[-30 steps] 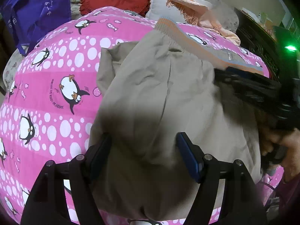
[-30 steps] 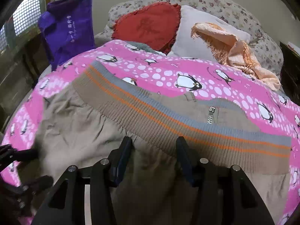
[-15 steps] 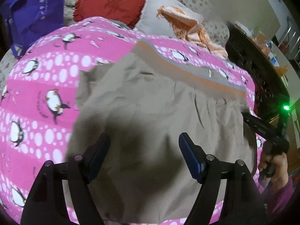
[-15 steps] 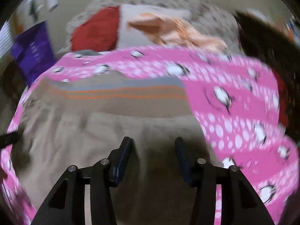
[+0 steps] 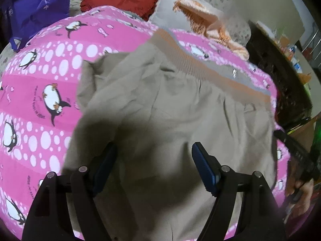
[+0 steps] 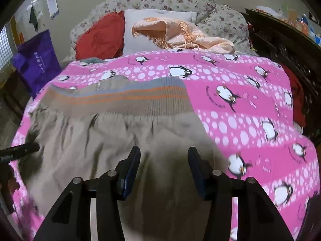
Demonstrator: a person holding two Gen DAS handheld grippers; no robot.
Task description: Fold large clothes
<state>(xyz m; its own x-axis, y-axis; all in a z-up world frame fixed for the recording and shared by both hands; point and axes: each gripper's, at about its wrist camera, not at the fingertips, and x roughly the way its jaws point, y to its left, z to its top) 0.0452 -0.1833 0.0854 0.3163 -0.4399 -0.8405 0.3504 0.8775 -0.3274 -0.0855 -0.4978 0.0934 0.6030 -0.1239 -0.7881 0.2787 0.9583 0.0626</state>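
Observation:
A large beige garment (image 5: 160, 120) with a ribbed band striped grey and orange (image 5: 200, 70) lies on a pink penguin-print blanket (image 5: 40, 80). It also shows in the right wrist view (image 6: 120, 140), with its band (image 6: 130, 98) at the far side. My left gripper (image 5: 153, 166) is open and empty above the beige cloth. My right gripper (image 6: 163, 168) is open and empty above the cloth near its right edge. The right gripper's body also shows in the left wrist view (image 5: 297, 152), held in a hand. One black finger of the left gripper (image 6: 20, 150) shows at the left of the right wrist view.
At the head of the bed lie a red cushion (image 6: 100, 38), a white pillow (image 6: 144, 32) with a peach fringed cloth (image 6: 180, 34) on it, and a floral cover (image 6: 160, 0). A purple bag (image 6: 38, 60) hangs at the left. A dark cabinet (image 6: 280, 40) stands at the right.
Both grippers have drawn back and apart over the garment. The right view has swung to face the bed head squarely. Both stay open and empty.

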